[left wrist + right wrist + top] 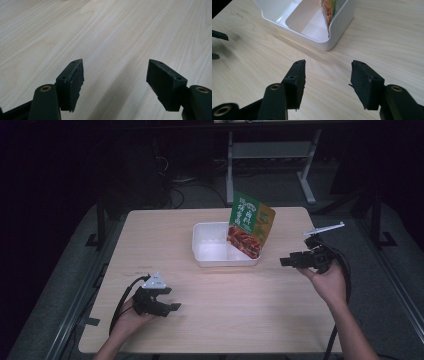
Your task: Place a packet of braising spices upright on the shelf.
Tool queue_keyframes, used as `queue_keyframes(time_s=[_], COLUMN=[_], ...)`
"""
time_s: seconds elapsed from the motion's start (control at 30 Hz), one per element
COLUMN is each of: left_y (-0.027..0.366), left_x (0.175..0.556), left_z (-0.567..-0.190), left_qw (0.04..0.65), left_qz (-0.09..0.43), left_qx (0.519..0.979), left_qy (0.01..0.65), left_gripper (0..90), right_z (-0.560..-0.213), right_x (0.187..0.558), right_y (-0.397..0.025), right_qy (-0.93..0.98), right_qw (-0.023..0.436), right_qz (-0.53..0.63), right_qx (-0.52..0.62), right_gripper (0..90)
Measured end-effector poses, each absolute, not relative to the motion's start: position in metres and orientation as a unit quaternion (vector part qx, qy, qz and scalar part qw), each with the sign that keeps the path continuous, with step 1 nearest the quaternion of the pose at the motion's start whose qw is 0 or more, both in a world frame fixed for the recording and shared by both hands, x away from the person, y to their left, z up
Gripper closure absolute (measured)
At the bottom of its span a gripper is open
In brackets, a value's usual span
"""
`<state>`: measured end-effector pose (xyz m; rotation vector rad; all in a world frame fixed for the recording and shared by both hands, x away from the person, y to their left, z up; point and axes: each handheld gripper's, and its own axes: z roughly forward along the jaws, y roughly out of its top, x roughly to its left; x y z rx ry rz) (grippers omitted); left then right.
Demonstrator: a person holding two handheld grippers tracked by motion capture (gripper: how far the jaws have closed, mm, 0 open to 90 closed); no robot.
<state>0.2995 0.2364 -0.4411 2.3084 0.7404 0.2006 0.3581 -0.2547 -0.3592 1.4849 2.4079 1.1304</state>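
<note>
High view: left tool (pixel 170 304) low over table (pixel 165 245), released; right tool (pixel 285 261) released beside tray (pixel 200 245).

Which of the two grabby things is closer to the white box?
The right hand-held gripper. It sits just beside the white box holding the food packet, while the left hand-held gripper is far back near the table's front edge.

One packet (pixel 251 223) – one tray (pixel 210 251) – two grippers
</note>
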Motion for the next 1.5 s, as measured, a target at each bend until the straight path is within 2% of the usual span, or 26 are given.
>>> queue_keyframes(time_s=[0.77, 1.5], left_y=[0.236, 0.235], left_x=[0.299, 0.299], left_z=[-0.442, -0.442], left_qw=[0.345, 0.348], left_qz=[0.079, 0.077], left_qx=[0.891, 0.890], left_qy=[0.284, 0.284], left_gripper=[30.0, 30.1], right_z=[-0.401, -0.430], right_x=[0.330, 0.306], right_y=[-0.268, -0.248], right_qy=[0.783, 0.797], right_qw=[0.023, 0.008], right_qz=[0.372, 0.370], right_qx=[0.497, 0.477], right_gripper=[44.6, 43.7])
